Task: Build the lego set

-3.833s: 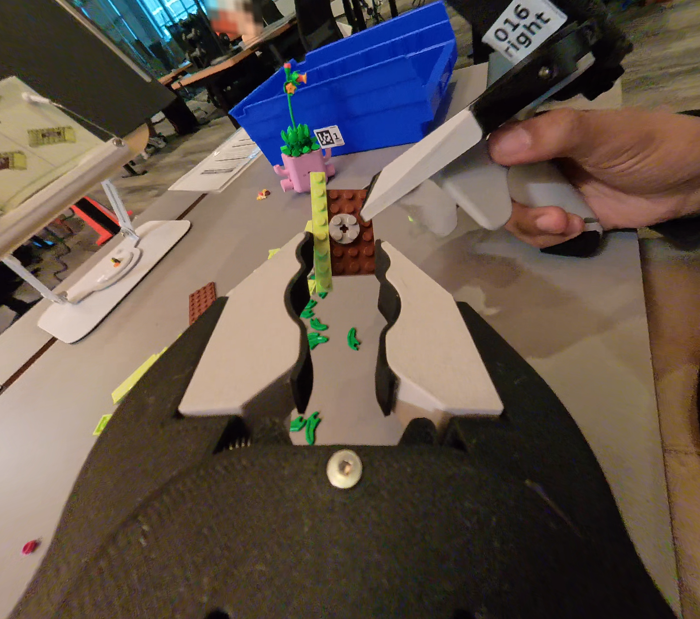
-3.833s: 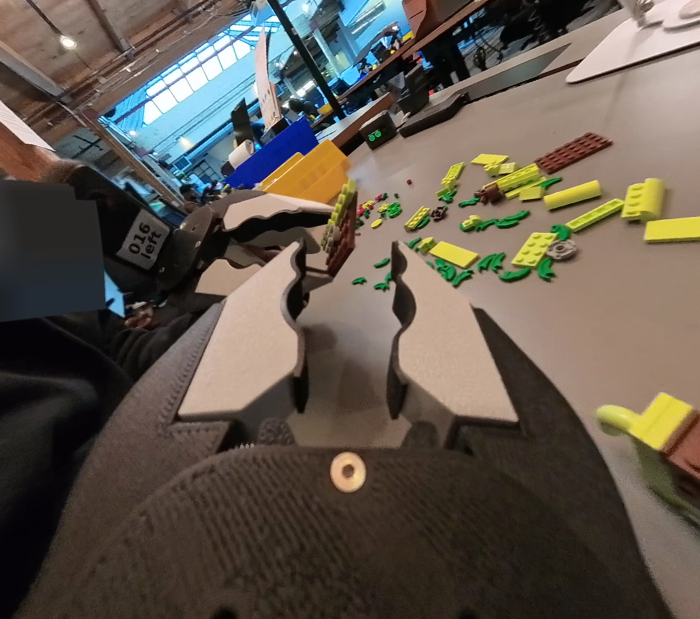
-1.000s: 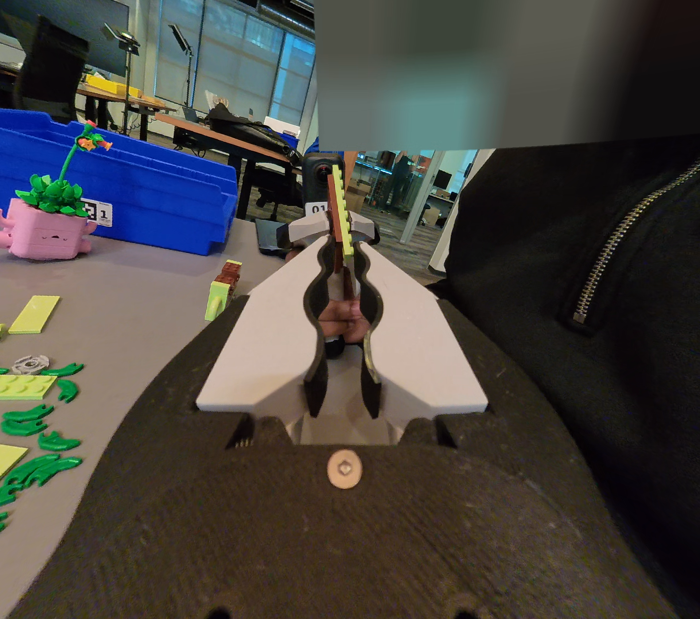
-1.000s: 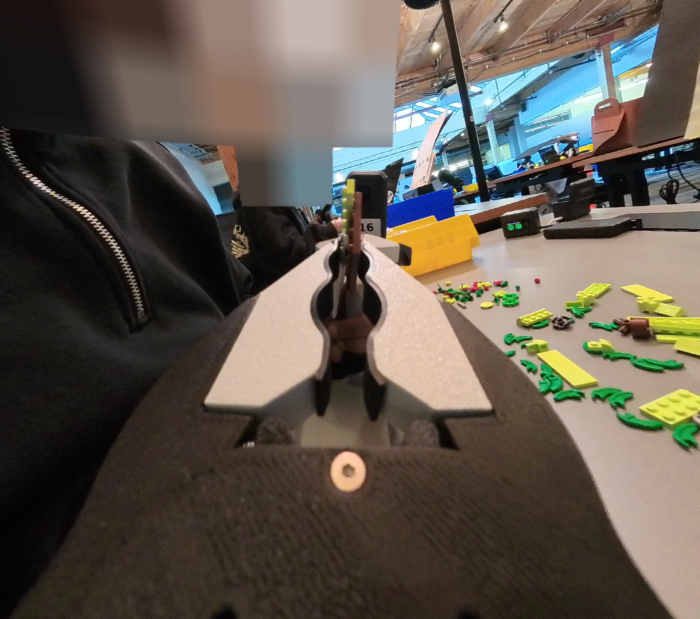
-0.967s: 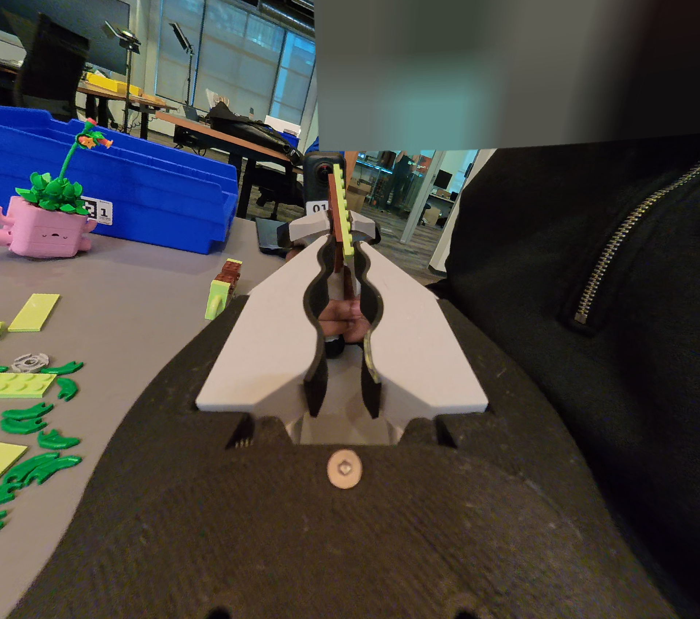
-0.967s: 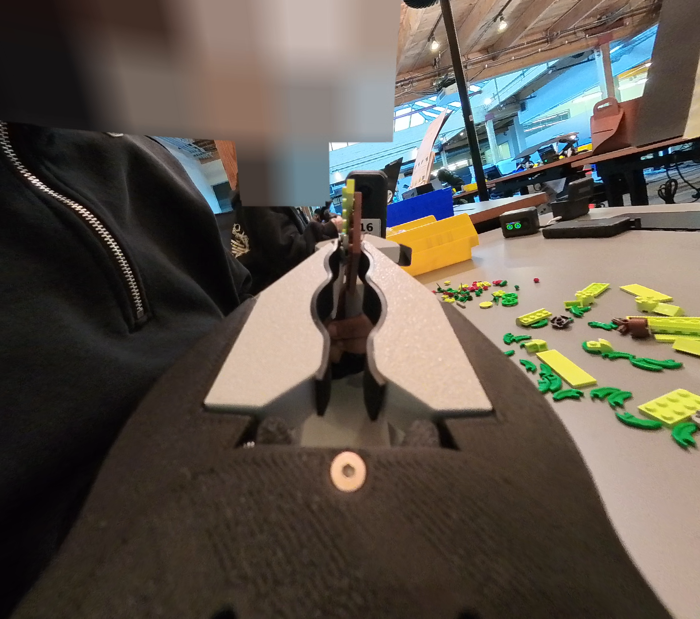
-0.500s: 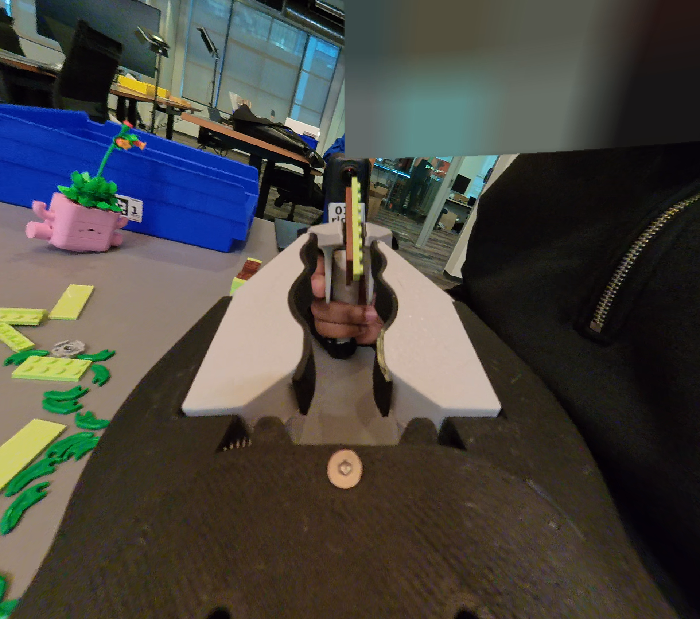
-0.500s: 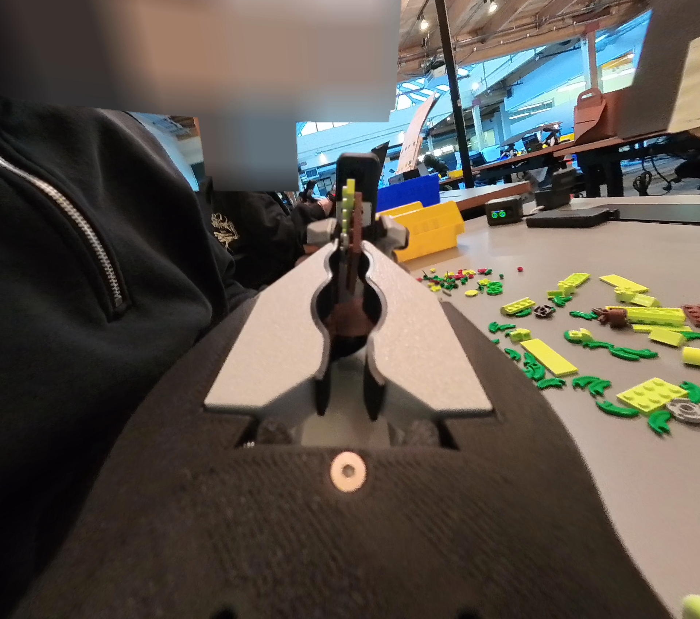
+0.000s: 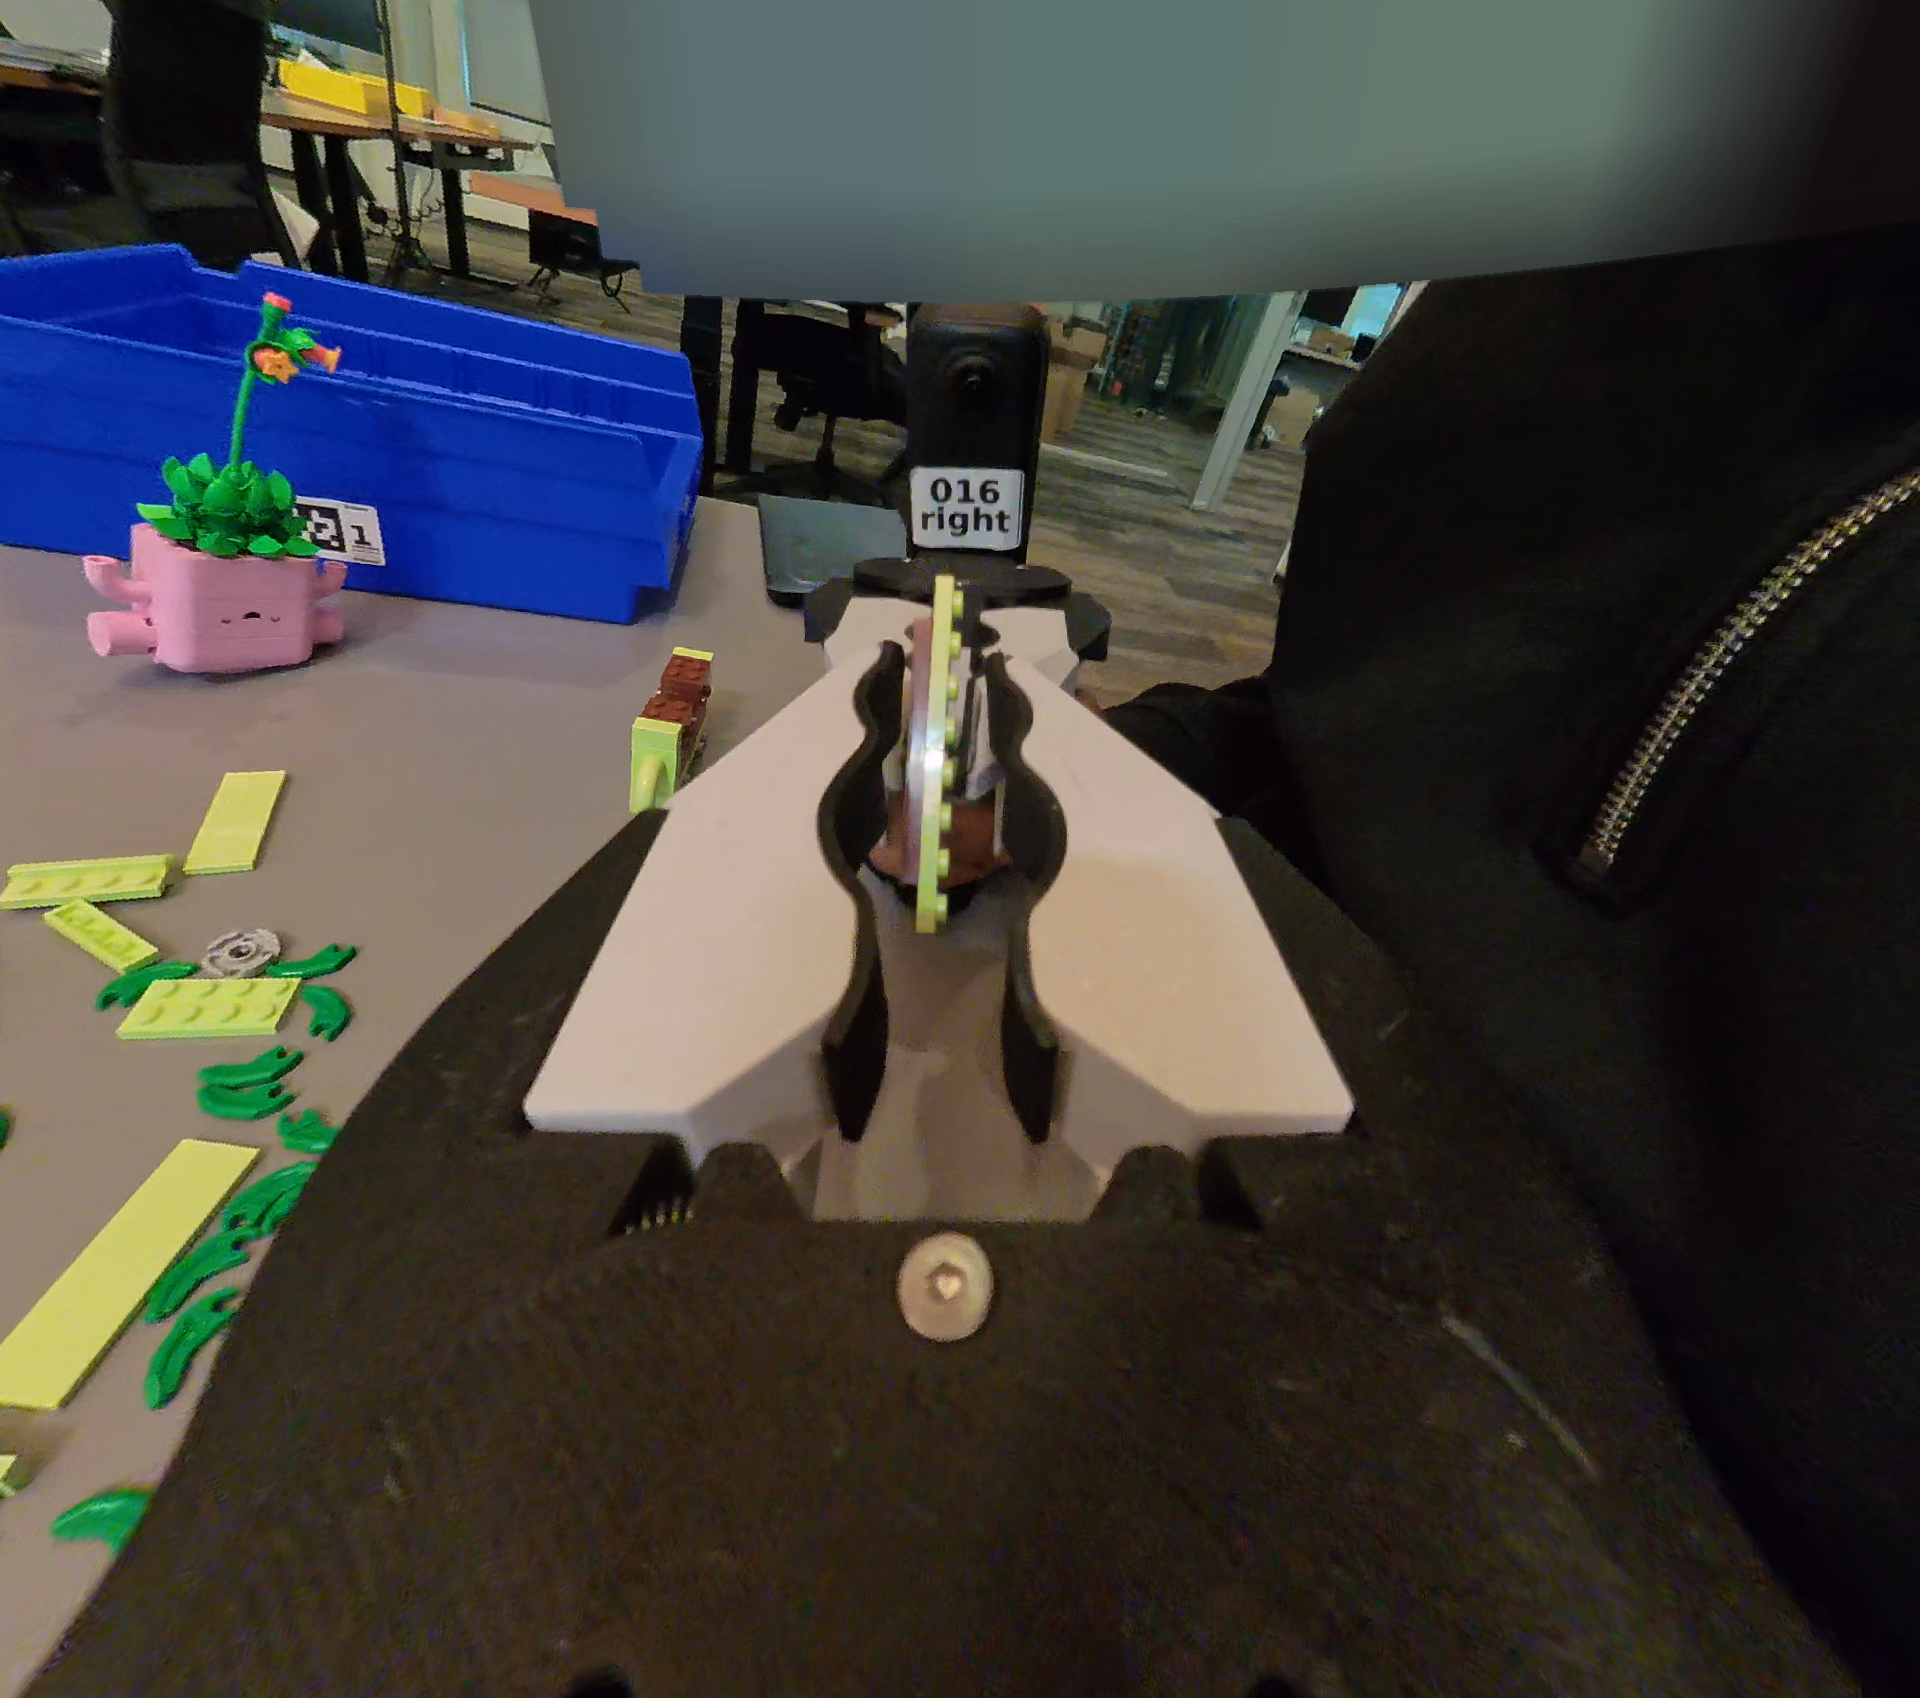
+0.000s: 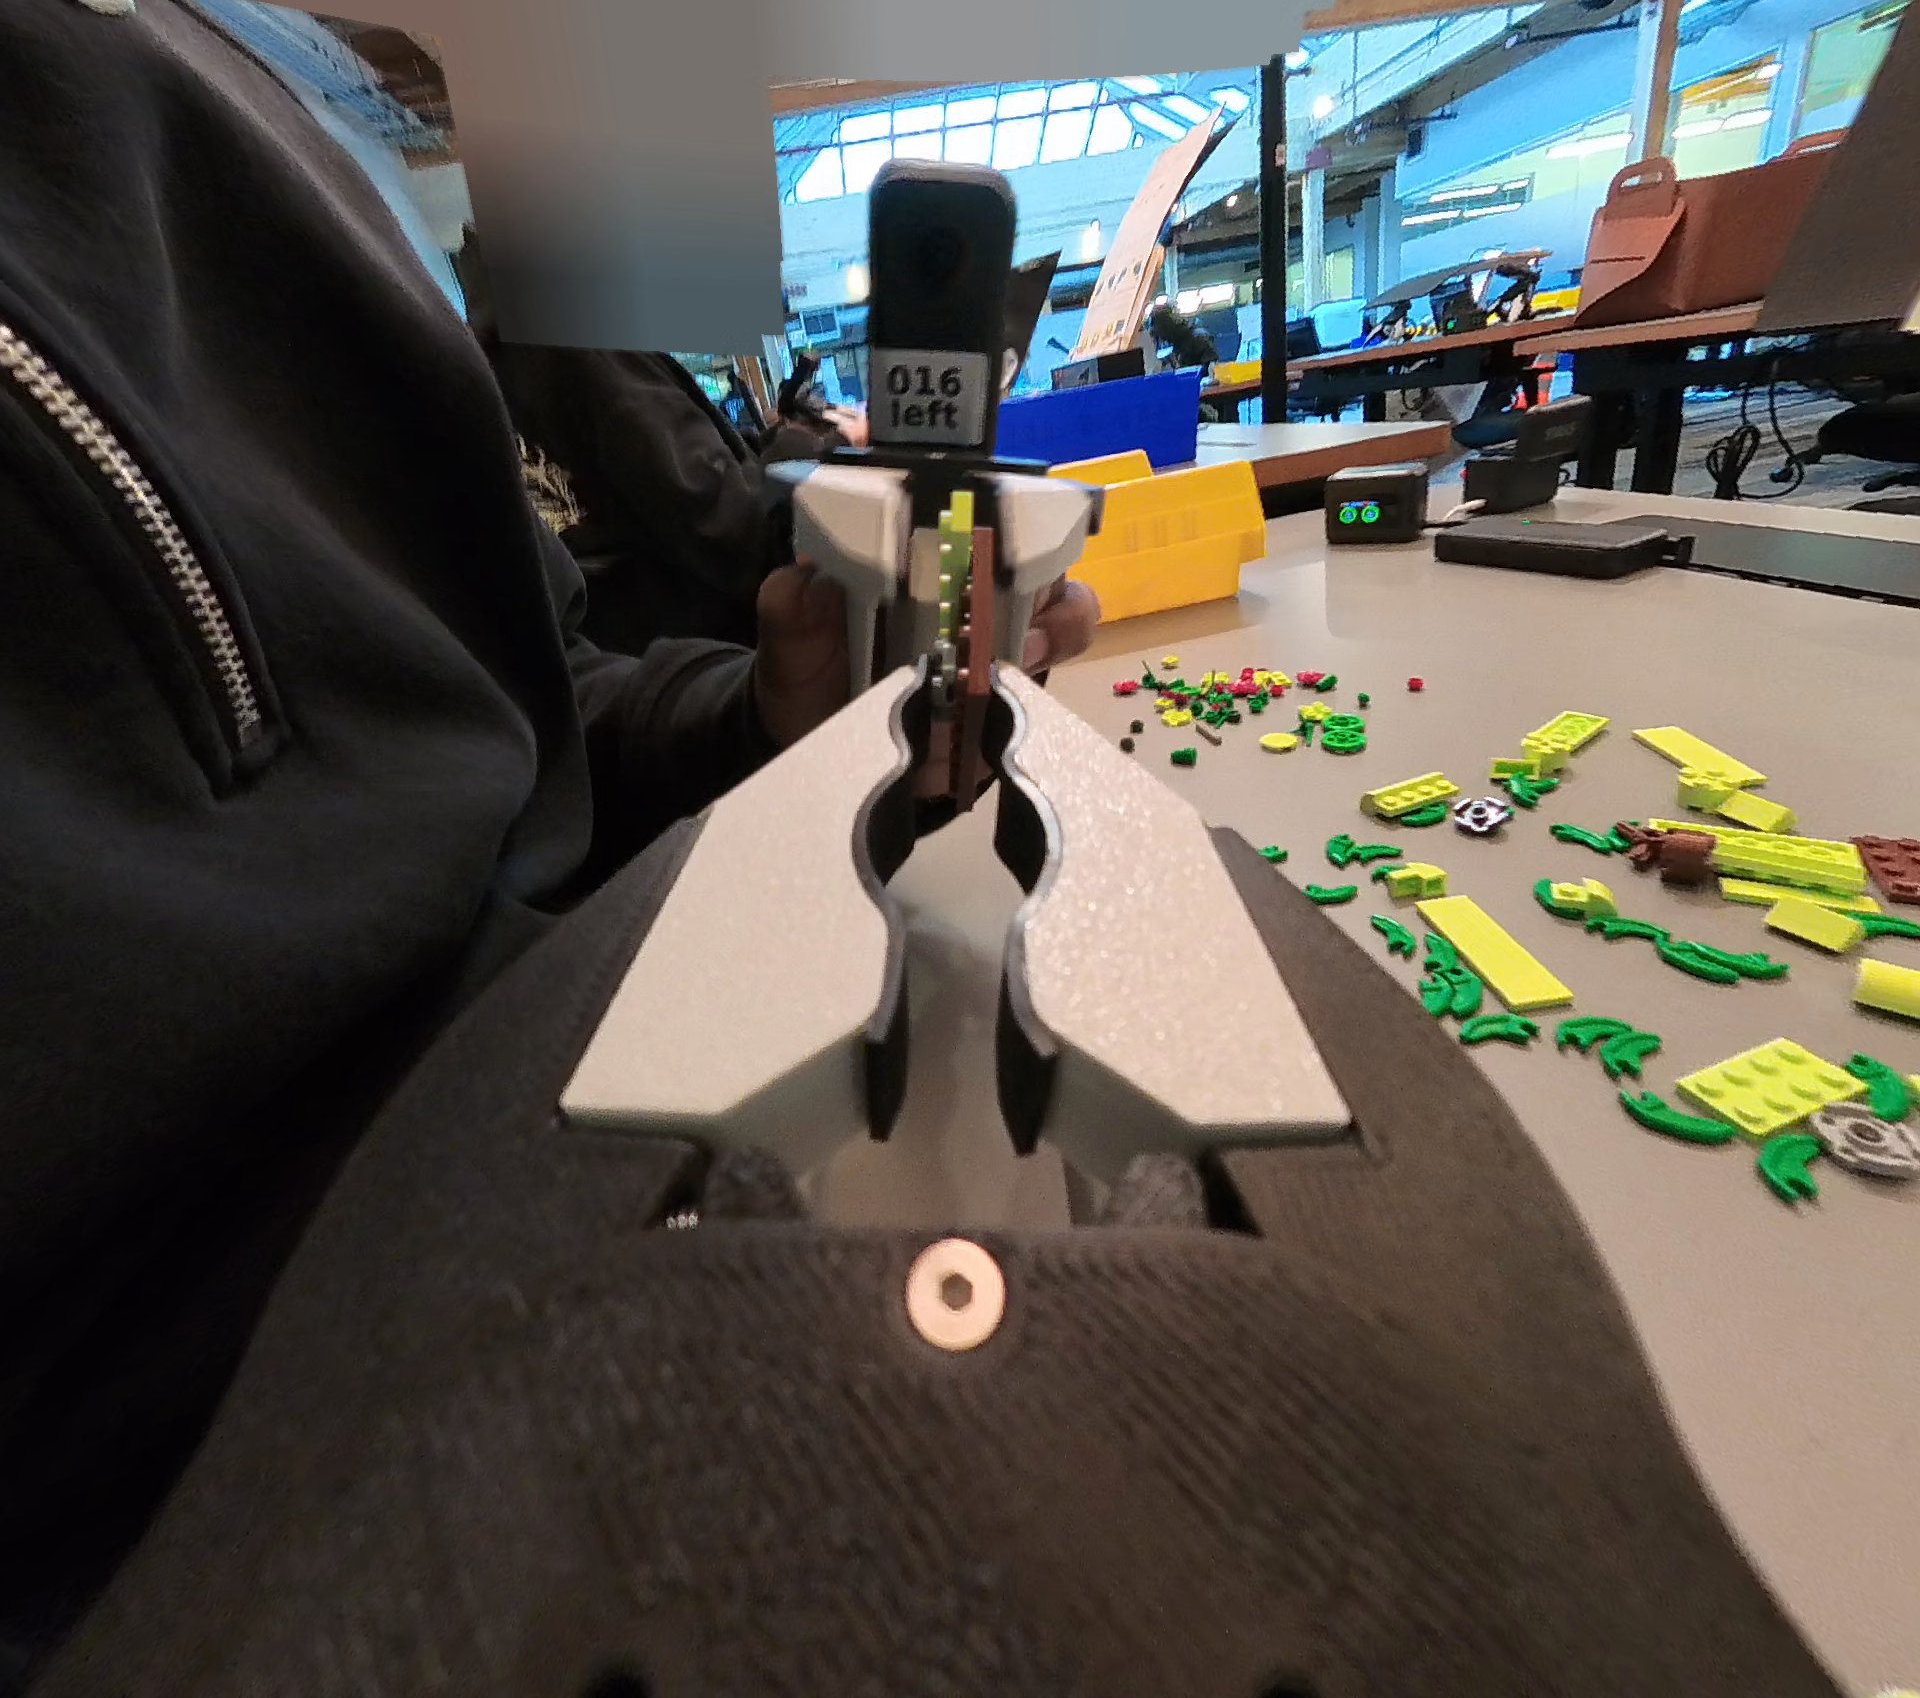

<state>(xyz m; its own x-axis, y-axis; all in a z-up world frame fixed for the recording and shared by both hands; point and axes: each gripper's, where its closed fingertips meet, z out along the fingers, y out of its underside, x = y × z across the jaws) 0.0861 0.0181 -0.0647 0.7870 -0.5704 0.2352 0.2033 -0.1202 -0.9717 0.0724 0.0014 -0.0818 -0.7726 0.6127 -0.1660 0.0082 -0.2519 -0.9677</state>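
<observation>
A brown lego plate with a lime strip (image 9: 940,765) on it is held on edge in the air, between the two grippers, which face each other. My right gripper (image 10: 956,692) is shut on the plate's (image 10: 971,713) near end. My left gripper (image 9: 940,661) is open, its fingers (image 9: 748,869) on either side of the plate without pressing it. In the right wrist view the left gripper (image 10: 945,536) shows opposite with its jaws spread apart. The right gripper (image 9: 961,620) shows behind the plate in the left wrist view.
On the grey table (image 9: 468,765) stand a pink lego pot with a flower (image 9: 223,609), a blue bin (image 9: 468,453) and a small brown-and-lime build (image 9: 670,723). Lime plates and green leaves (image 10: 1496,952) lie scattered. A yellow bin (image 10: 1164,536) stands behind. The person's black jacket (image 9: 1558,713) is close. My left and right fingertips are right by each other.
Both grippers were shut on the plate a second ago. My left gripper has opened and let go; my right gripper keeps hold. The plate now reaches deeper between the left fingers.
</observation>
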